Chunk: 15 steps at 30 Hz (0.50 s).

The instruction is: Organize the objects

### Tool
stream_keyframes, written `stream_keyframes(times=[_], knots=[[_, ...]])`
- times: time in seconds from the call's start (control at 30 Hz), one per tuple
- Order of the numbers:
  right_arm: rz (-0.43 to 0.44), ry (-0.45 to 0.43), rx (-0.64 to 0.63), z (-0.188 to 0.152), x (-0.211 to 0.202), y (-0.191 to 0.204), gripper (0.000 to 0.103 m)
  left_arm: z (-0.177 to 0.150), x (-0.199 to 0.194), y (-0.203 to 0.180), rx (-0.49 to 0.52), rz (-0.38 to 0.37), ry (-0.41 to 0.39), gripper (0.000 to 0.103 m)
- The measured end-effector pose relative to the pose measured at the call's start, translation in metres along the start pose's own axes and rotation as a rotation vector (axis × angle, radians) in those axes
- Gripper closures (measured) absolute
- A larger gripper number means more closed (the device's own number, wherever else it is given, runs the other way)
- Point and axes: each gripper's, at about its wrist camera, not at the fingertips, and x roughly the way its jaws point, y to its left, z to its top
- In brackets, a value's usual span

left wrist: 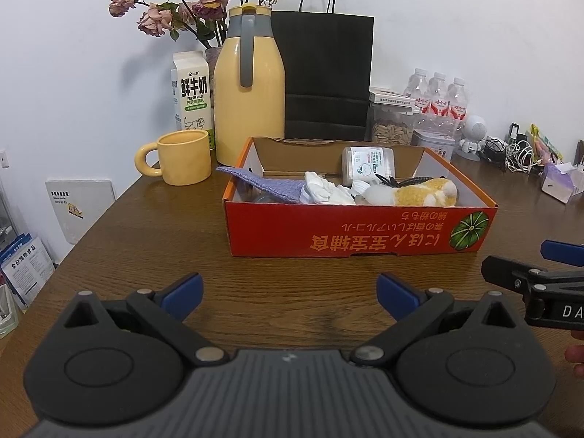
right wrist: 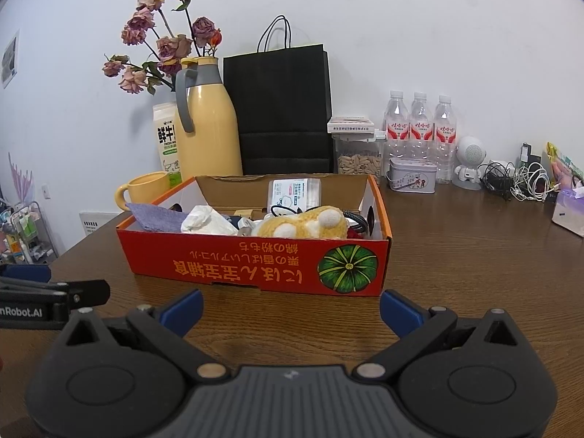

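Left gripper (left wrist: 290, 297): fingers spread wide, nothing between them, only bare wooden surface (left wrist: 146, 248). Right gripper (right wrist: 291, 312): likewise spread wide and empty.

Red cardboard box (left wrist: 359, 231) sits on the surface ahead of both grippers, apart from the fingertips; from the left wrist it lies ahead and somewhat right, from the right wrist ahead and somewhat left. Box is open-topped. Contents: purple cloth (left wrist: 262, 184) draped over the left rim, white crumpled item (left wrist: 326, 191), yellow plush toy (left wrist: 425, 191), small printed container (left wrist: 367, 164) against the back wall, dark cable near the plush.

Surroundings: yellow mug (left wrist: 182, 162) just left of the box; behind it milk carton (left wrist: 192, 95), yellow thermos jug (left wrist: 249, 87), dried roses (left wrist: 189, 3), black paper bag (left wrist: 325, 76). Right of the bag: seed jar (right wrist: 359, 158), three water bottles (right wrist: 419, 124), a tin (right wrist: 412, 179), white round speaker figure (right wrist: 469, 162), tangled cables (right wrist: 518, 180).

View differences: the left wrist view shows the right gripper's tip at its right edge; the right wrist view shows the left gripper's at its left edge, plus a wire rack on the floor side.
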Motion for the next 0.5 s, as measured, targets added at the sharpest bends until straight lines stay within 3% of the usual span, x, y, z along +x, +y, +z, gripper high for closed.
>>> stream_keyframes(times=[0.5], knots=[[0.0, 0.0, -0.001, -0.0008, 0.0002, 0.0001, 0.0, 0.0008, -0.0013, 0.0, -0.002, -0.007, 0.0, 0.0]])
